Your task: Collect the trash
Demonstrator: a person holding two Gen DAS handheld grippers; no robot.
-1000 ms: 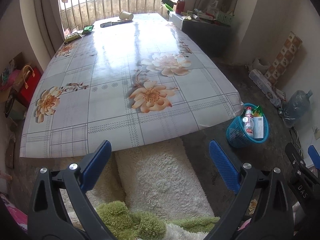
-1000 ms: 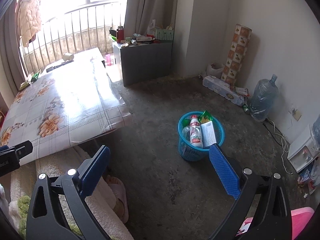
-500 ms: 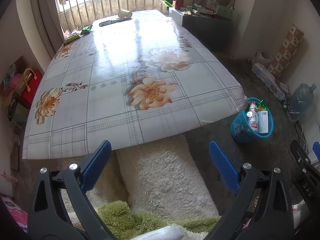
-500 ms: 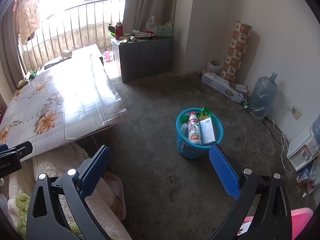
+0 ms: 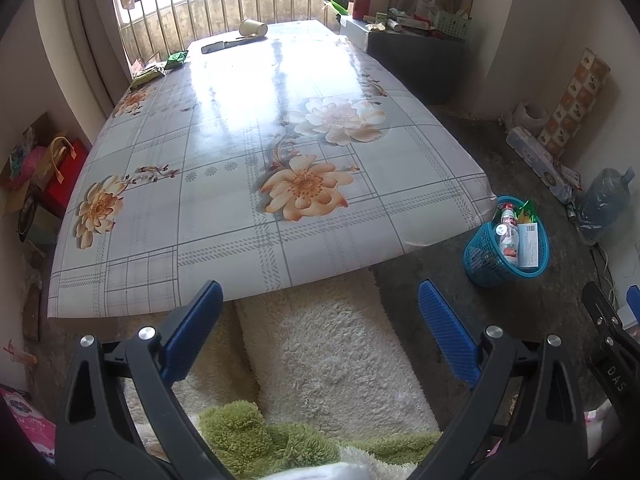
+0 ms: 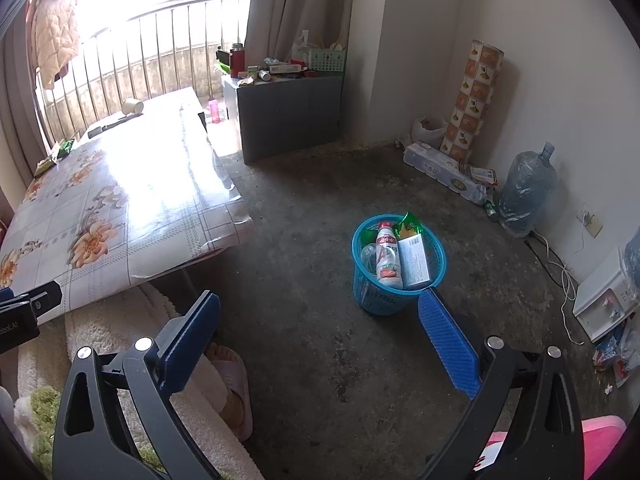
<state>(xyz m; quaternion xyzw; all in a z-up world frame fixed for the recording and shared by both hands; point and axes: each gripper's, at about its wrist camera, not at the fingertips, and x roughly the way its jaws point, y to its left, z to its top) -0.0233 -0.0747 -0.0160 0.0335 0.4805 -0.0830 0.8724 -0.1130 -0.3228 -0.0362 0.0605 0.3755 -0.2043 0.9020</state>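
Note:
A blue mesh basket (image 6: pixel 362 284) (image 5: pixel 480 264) stands on the concrete floor beside the table corner, holding a white bottle (image 6: pixel 387 254), a white carton (image 6: pixel 414 258) and green wrappers. My right gripper (image 6: pixel 318 322) hangs open and empty above the floor, short of the basket. My left gripper (image 5: pixel 320 312) is open and empty over the shaggy rug, before the near edge of the floral-cloth table (image 5: pixel 240 220). At the table's far end lie a tipped paper cup (image 5: pixel 253 28), a dark flat item (image 5: pixel 224 45) and green wrappers (image 5: pixel 177 59).
A grey cabinet (image 6: pixel 288 114) with clutter stands by the wall. A patterned roll (image 6: pixel 470 96), a long pack (image 6: pixel 440 170) and a big water bottle (image 6: pixel 526 188) line the right wall. A white rug (image 5: pixel 332 352) and a pink slipper (image 6: pixel 236 384) lie near me.
Both grippers have drawn back and risen a little, so the table and basket look smaller and farther. Both stay open and empty.

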